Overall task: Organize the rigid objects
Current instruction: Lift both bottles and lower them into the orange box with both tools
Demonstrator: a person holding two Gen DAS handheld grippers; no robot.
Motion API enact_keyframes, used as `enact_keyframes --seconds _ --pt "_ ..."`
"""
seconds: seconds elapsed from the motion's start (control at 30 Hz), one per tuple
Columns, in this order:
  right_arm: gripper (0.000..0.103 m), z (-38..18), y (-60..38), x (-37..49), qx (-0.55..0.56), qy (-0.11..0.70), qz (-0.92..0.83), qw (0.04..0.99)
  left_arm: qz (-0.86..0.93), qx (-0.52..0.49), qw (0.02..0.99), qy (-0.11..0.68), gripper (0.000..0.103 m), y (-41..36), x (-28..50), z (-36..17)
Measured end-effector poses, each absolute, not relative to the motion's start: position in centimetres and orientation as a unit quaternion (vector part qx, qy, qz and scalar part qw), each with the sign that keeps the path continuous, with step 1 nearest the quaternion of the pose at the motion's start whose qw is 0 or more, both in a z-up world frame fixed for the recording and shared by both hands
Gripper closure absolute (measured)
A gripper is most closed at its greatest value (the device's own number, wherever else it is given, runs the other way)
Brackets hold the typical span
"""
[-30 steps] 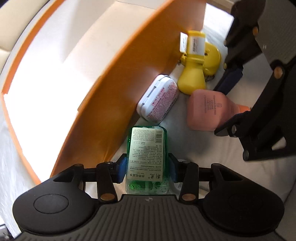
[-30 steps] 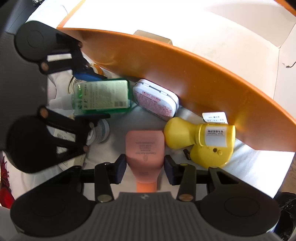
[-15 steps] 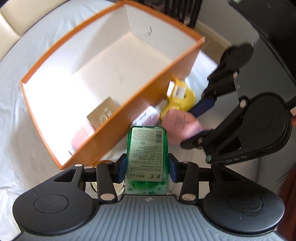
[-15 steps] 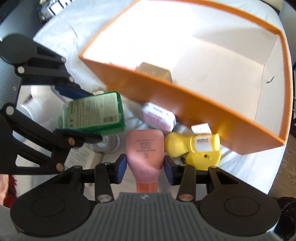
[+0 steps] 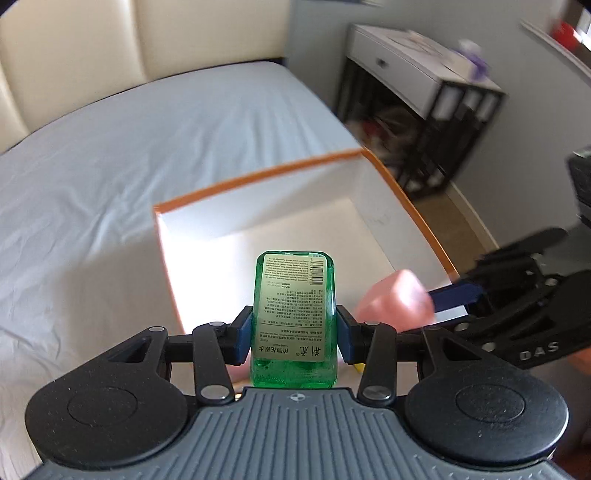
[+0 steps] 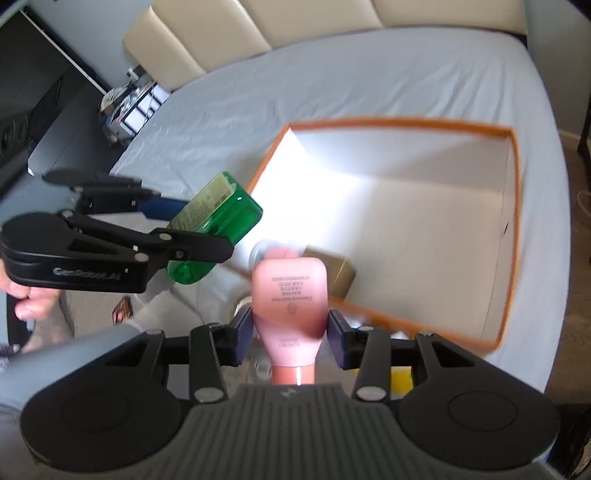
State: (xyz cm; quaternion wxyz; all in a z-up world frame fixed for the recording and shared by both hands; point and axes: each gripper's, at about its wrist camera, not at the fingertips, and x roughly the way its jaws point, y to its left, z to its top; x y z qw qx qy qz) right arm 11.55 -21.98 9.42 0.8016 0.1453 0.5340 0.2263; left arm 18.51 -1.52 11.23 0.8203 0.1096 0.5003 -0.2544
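My left gripper (image 5: pixel 294 334) is shut on a green bottle (image 5: pixel 293 314) with a printed label and holds it high above the near side of the orange box (image 5: pixel 258 173). My right gripper (image 6: pixel 290 332) is shut on a pink tube (image 6: pixel 290 295), also lifted above the box's near wall (image 6: pixel 406 321). In the right wrist view the green bottle (image 6: pixel 214 229) and left gripper (image 6: pixel 170 225) are at the left. In the left wrist view the blurred pink tube (image 5: pixel 395 299) is at the right. A tan block (image 6: pixel 332 269) lies inside the box.
The box sits on a bed with a grey-blue sheet (image 5: pixel 129 147). A padded cream headboard (image 6: pixel 258 33) is behind. A dark shelf unit (image 5: pixel 424 110) stands off the bed's far right. A yellow object (image 6: pixel 400 380) and small items lie below the right gripper.
Both grippers have lifted their bottles from the sheet beside the box and risen well above it, tilting forward so the views now look across the bed.
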Motion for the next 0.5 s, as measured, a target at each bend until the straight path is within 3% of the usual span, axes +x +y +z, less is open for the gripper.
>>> enact_keyframes --seconds 0.2,0.5 --pt "0.059 10.7 -22.8 19.1 0.159 0.529 0.17 0.816 -0.172 0.079 0.846 0.499 0.052 -1.4 24.0 6.8" --pt "0.06 1.8 -22.2 28.9 0.213 0.587 0.092 0.775 -0.143 0.102 0.822 0.542 0.052 -3.3 28.8 0.7"
